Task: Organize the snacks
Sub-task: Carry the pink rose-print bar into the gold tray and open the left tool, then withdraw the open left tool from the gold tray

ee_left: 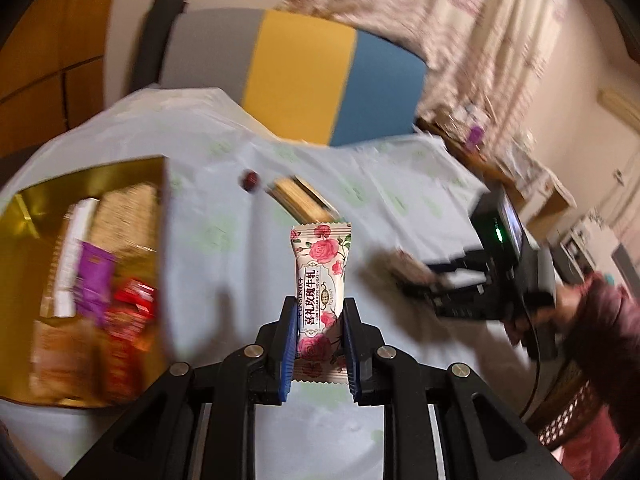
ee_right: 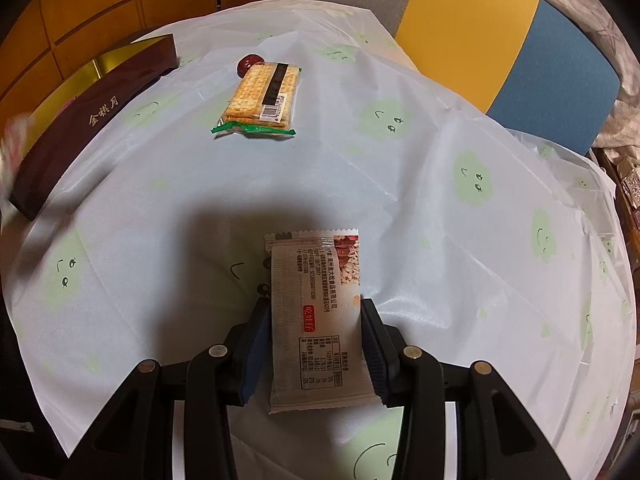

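**Two snacks in hand, box waiting on the left**

The left gripper (ee_left: 320,344) is clamped on a rose-printed nougat packet (ee_left: 320,280), which stands upright between the blue pads, its top sticking out well past the fingertips. It is held clear above the table (ee_left: 248,208), probably so it can be carried to the gold-lined box (ee_left: 80,184) at the left, where other wrapped snacks already lie side by side.

The right gripper (ee_right: 316,344) is closed on a flat grey snack packet (ee_right: 316,320), label side up. The pads press its long edges, and the packet seems low over the table or resting on it; I cannot tell which.

Further off on the cloth lie a cracker pack (ee_right: 262,96) and, touching its far end, a small red sweet (ee_right: 247,63). Both are well apart from either gripper and not yet put away. The box's dark side (ee_right: 92,120) runs along the table's left edge, near the cracker pack.
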`<state>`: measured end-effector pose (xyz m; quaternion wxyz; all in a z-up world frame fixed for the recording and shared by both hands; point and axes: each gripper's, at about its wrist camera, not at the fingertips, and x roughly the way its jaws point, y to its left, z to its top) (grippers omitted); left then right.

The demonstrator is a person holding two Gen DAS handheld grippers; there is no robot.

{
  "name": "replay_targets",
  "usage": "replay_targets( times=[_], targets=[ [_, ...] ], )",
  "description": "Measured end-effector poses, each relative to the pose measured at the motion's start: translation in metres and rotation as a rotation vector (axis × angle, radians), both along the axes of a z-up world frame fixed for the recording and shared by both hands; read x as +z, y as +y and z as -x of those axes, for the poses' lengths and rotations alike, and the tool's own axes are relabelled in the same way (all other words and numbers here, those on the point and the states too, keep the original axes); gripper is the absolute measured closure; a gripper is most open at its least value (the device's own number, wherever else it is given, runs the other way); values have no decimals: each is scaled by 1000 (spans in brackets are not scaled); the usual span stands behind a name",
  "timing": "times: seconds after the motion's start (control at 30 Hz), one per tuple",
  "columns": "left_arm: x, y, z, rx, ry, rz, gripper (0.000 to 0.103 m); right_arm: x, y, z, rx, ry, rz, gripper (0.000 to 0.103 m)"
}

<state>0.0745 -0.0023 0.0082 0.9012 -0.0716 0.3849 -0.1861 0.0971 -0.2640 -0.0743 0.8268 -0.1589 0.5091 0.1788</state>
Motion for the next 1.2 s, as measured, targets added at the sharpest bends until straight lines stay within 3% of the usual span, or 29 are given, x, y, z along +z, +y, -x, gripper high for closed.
replay_targets(
  times=[0.2,0.57,0.97,1.03,1.2],
  targets=[
    [10,54,-17,152,4,-18,82,0,1,0,-4,-5,5,59],
    [-8,156,-58,396,119,-59,81,0,1,0,-9,-9,6,59],
    [-53,179,-87,449,217,-110,75,0,1,1,-10,-9,5,59],
    [-54,179,-84,452,216,-107,66,-1,0,1,-10,-9,4,59],
    [-48,173,-72,455,186,-120,64,0,1,1,-12,-10,5,59]
  ],
)
